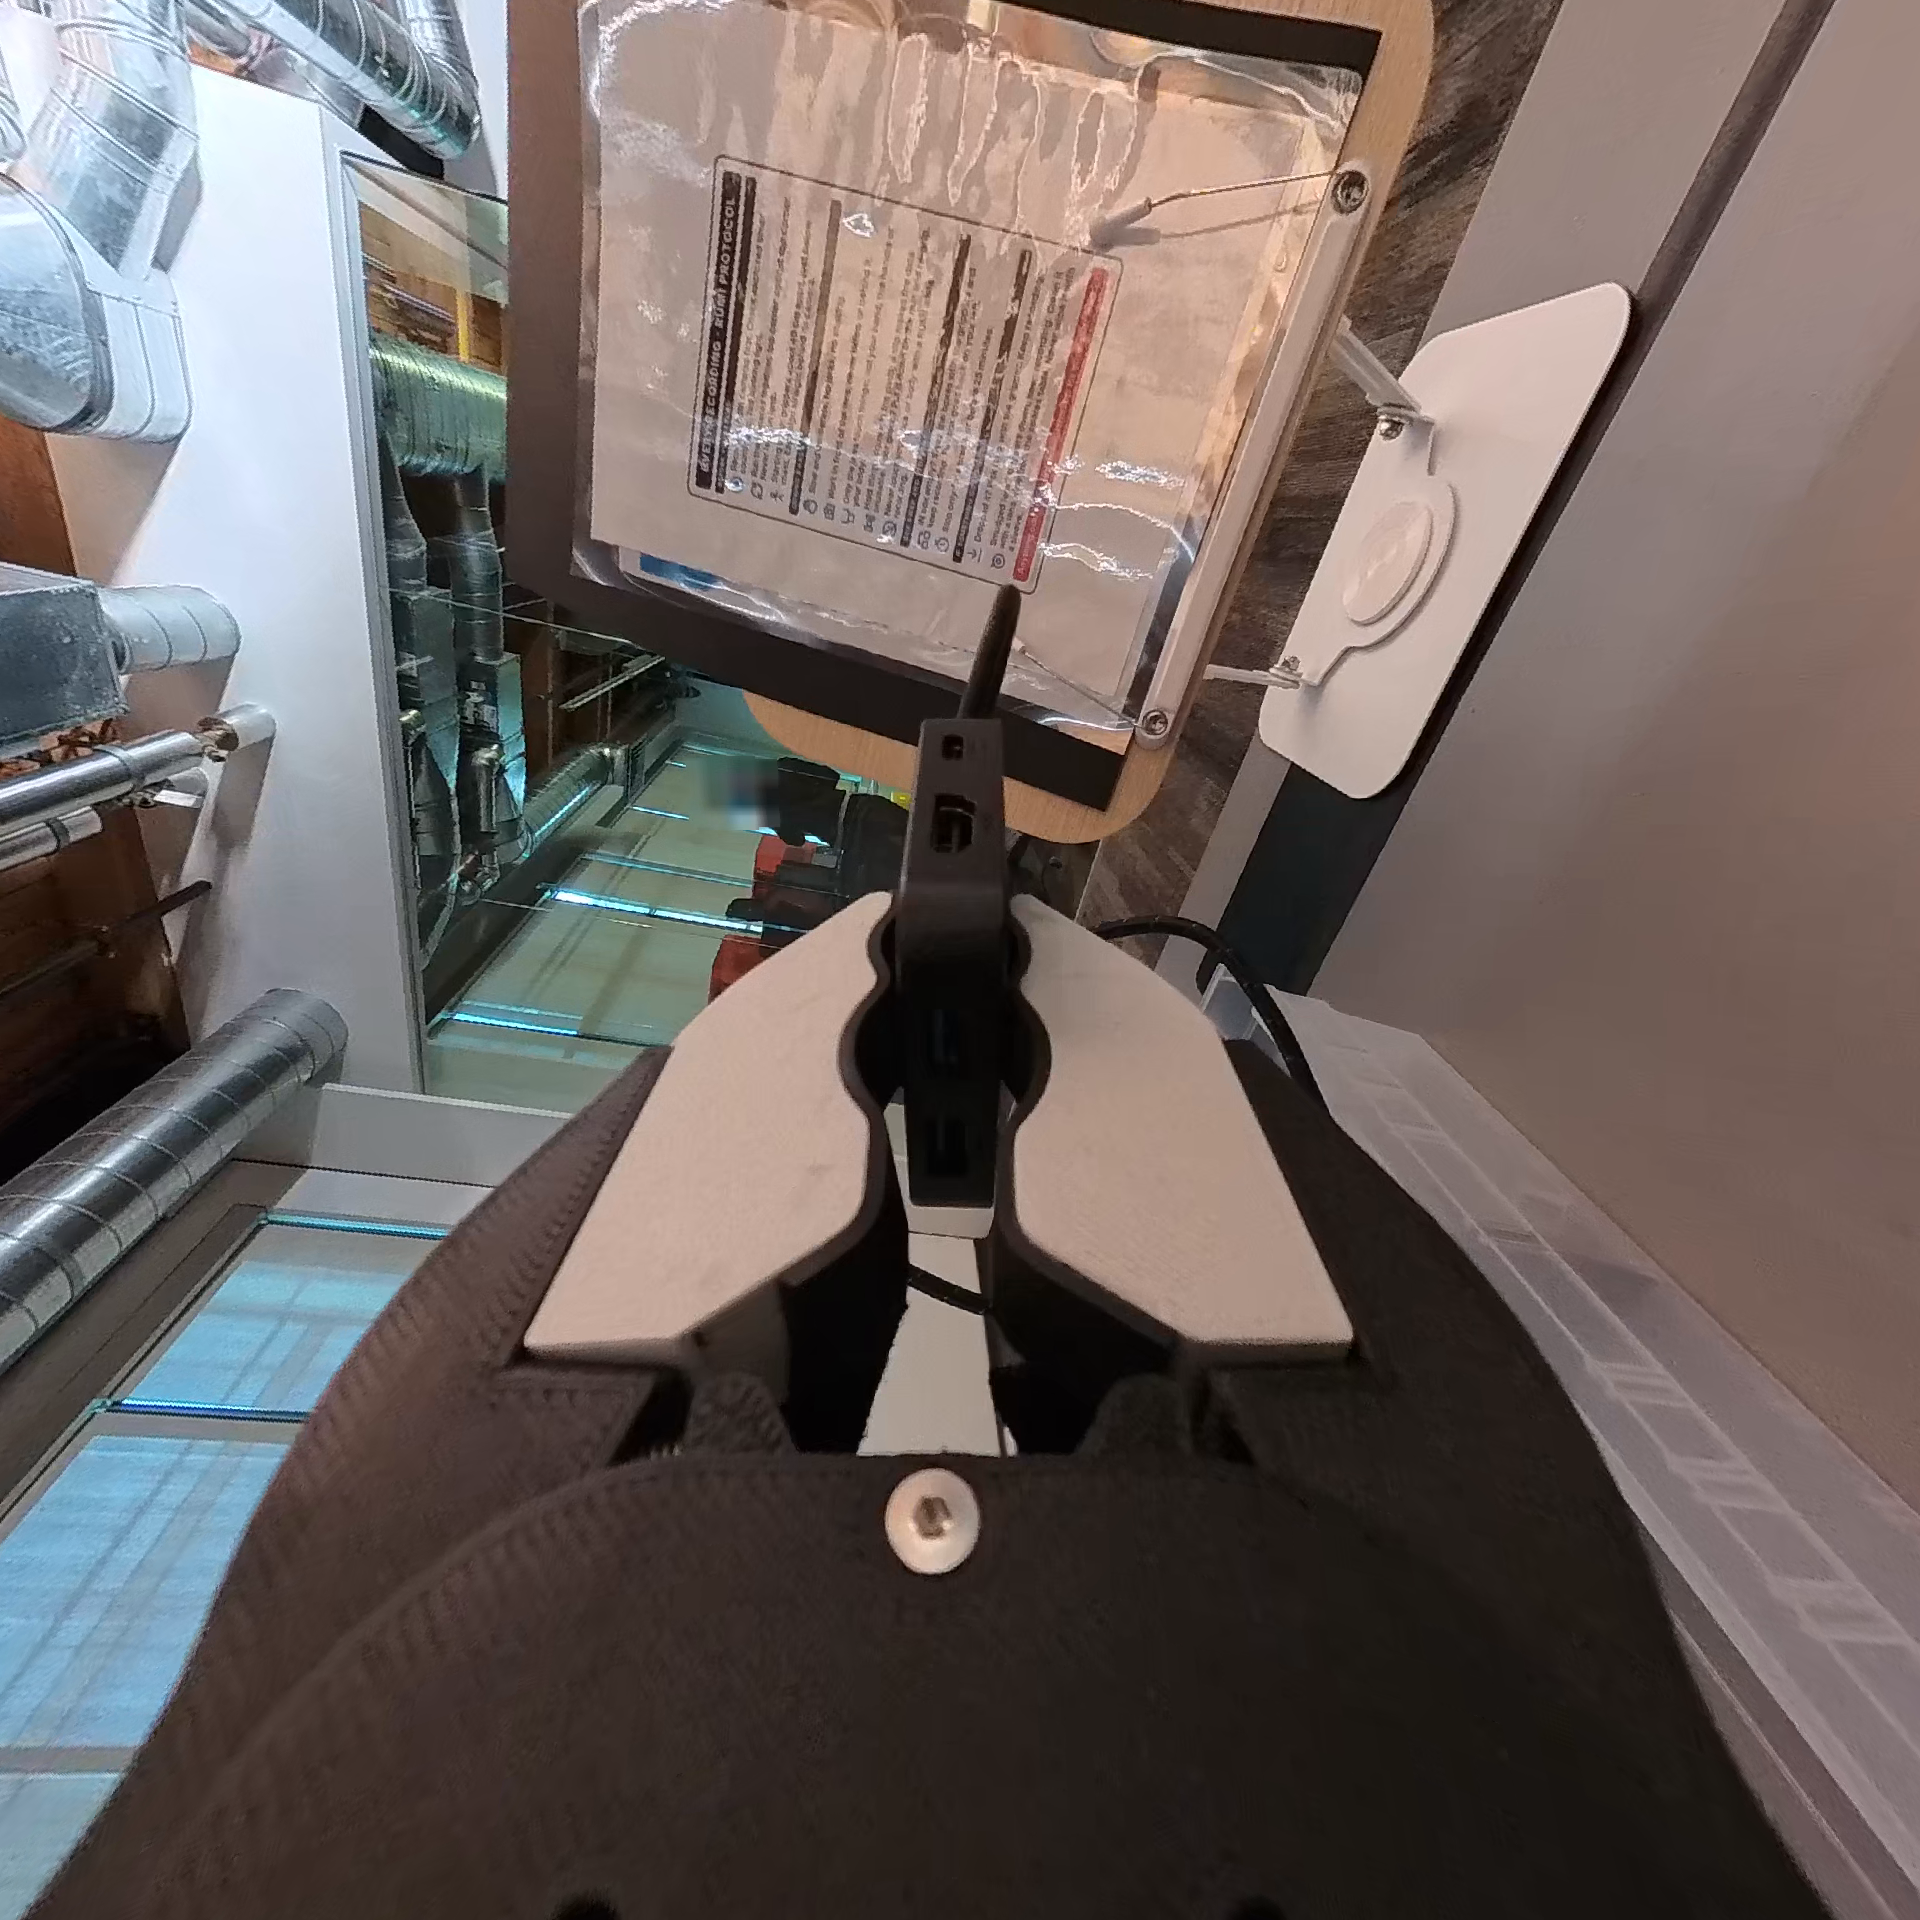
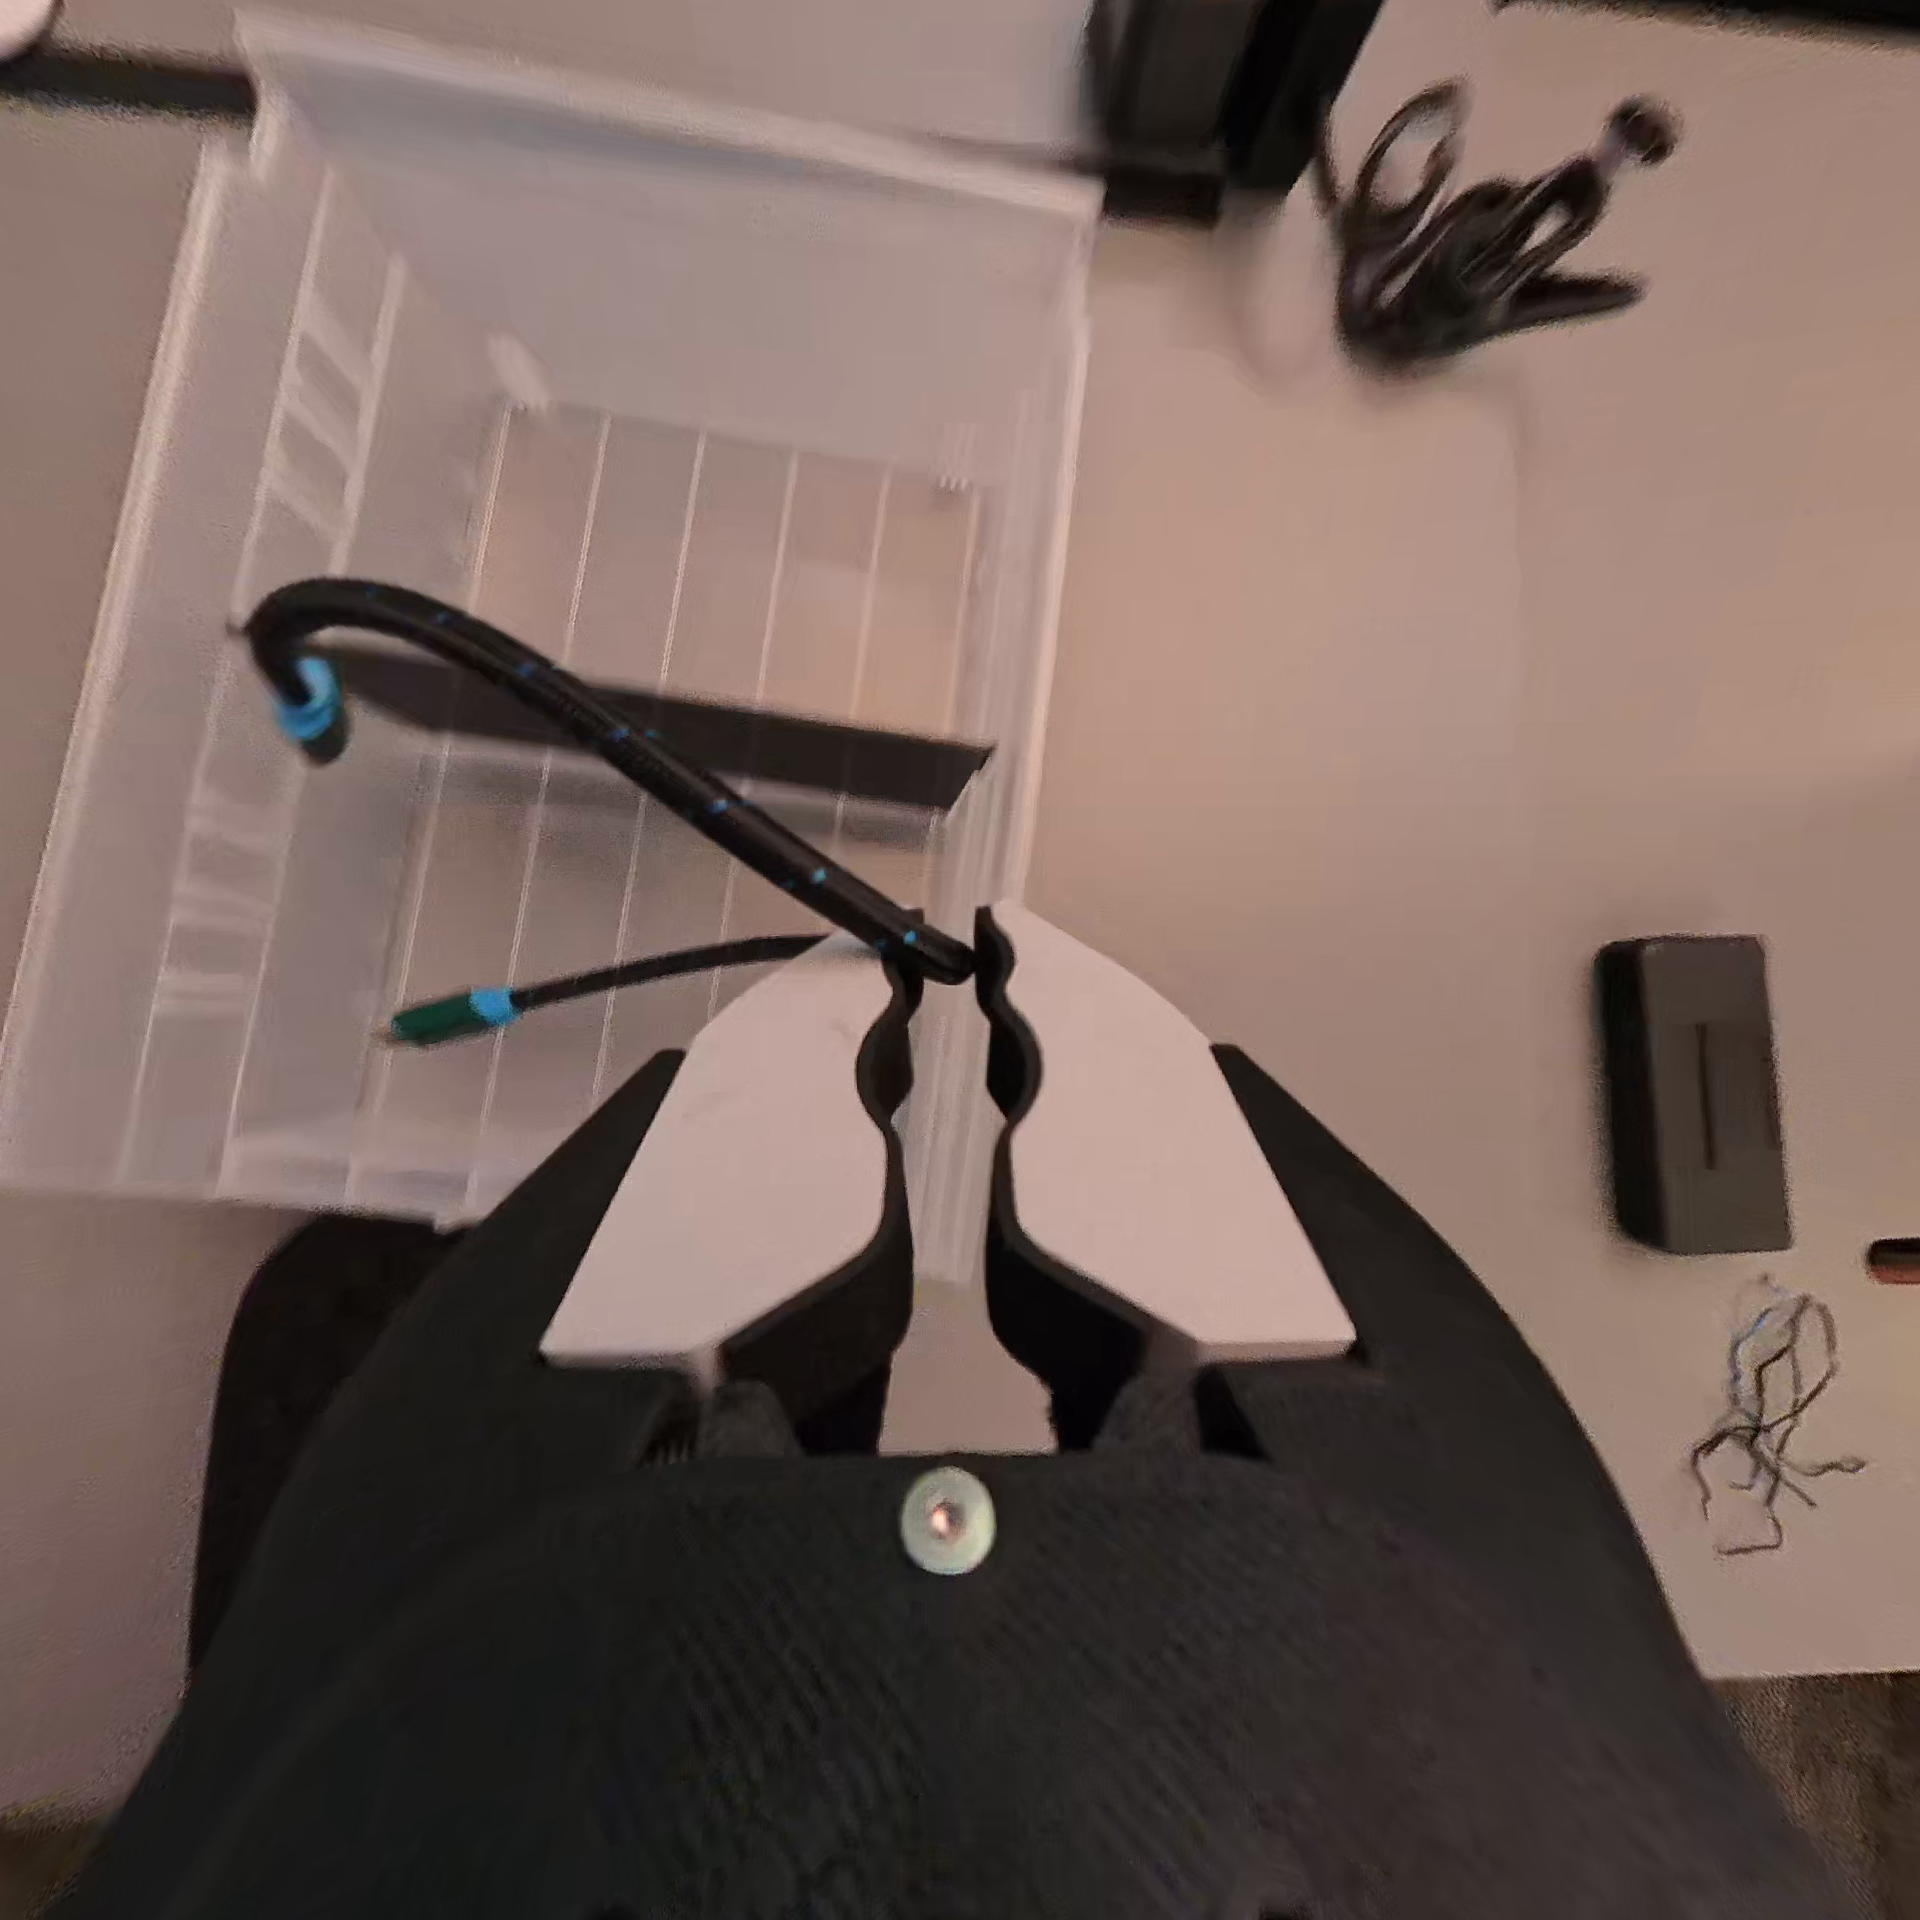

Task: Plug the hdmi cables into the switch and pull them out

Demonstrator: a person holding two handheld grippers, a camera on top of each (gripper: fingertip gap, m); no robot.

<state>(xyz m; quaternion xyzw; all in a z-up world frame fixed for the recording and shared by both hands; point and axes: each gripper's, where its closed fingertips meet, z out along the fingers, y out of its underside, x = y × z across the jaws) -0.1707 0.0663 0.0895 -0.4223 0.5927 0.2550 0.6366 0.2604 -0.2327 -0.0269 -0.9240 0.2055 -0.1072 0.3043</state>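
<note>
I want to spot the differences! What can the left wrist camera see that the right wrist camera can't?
Only the left wrist view shows the left gripper shut on the slim black HDMI switch box, a plastic-covered printed sheet and silver ducts.

Only the right wrist view shows the right gripper pinching the black braided cable with blue flecks, its green plug, a black rectangular box and a bundled black cord.

Both show the clear plastic bin.
</note>
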